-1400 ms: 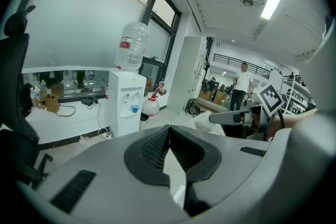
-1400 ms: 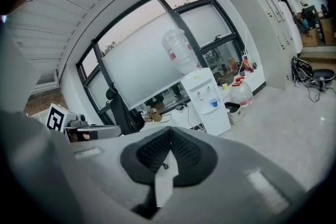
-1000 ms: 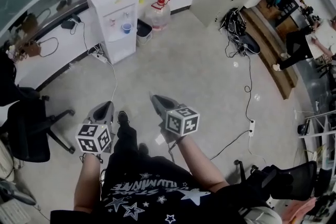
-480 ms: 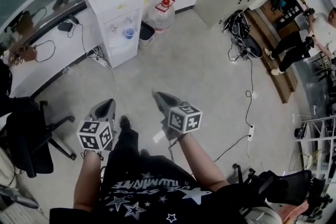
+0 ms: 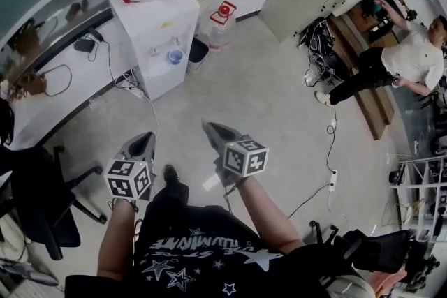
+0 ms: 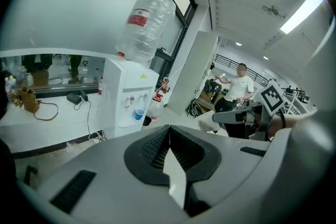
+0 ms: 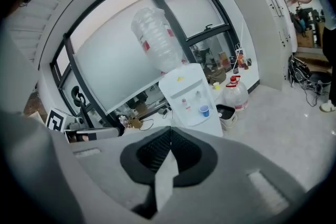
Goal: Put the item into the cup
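A small blue cup (image 5: pixel 176 56) sits in the tap bay of a white water dispenser (image 5: pixel 159 24) that carries a large bottle. The cup (image 6: pixel 138 113) shows small and far off in the left gripper view, and the cup (image 7: pixel 204 110) in the right gripper view too. My left gripper (image 5: pixel 142 140) and right gripper (image 5: pixel 208 128) are held side by side at waist height over the floor, well short of the dispenser. The jaws of the left gripper (image 6: pixel 169 129) and the right gripper (image 7: pixel 169 131) meet at the tips. I see no item in them.
A dark bin (image 5: pixel 198 49) and a water jug (image 5: pixel 221 19) stand right of the dispenser. Black office chairs (image 5: pixel 35 199) are at left and at lower right. Cables and a power strip (image 5: pixel 334 169) lie on the floor at right. A person in a white shirt (image 5: pixel 401 59) stands far right.
The dispenser has come slightly nearer and shifted right in the head view. The person in white has come into view at right. Both grippers keep their pose.
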Tool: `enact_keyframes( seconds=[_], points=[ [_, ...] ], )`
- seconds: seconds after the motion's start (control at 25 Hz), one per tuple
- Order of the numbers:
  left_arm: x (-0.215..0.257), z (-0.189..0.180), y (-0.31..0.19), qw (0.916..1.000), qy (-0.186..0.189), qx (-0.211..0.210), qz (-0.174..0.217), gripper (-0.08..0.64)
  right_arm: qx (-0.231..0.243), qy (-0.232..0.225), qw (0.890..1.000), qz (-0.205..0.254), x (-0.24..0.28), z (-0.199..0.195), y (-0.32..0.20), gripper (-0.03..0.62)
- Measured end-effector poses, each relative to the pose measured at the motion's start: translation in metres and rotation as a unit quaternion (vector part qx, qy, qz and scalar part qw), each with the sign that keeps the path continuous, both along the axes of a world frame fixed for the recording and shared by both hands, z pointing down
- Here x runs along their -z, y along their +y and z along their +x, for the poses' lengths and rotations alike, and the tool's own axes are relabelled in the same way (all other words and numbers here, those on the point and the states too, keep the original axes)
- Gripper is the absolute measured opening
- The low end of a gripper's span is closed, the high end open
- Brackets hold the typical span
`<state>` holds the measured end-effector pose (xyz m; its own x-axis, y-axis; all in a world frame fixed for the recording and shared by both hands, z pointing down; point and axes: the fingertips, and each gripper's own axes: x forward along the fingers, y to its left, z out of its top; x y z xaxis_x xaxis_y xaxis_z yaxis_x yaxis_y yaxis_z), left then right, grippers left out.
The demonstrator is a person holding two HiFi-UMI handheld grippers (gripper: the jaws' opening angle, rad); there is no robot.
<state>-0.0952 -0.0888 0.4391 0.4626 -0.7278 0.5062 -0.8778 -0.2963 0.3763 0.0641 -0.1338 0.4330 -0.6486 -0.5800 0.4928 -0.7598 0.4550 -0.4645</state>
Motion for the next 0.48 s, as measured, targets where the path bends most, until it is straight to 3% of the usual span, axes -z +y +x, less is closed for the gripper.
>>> enact_keyframes(
  seconds=[0.48],
  points=[
    [-0.019, -0.031, -0.077, 0.9996, 0.014, -0.020, -0.013, 0.008, -0.022, 0.025, 0.999, -0.011, -0.015, -0.022, -0.066, 0.002]
  ],
)
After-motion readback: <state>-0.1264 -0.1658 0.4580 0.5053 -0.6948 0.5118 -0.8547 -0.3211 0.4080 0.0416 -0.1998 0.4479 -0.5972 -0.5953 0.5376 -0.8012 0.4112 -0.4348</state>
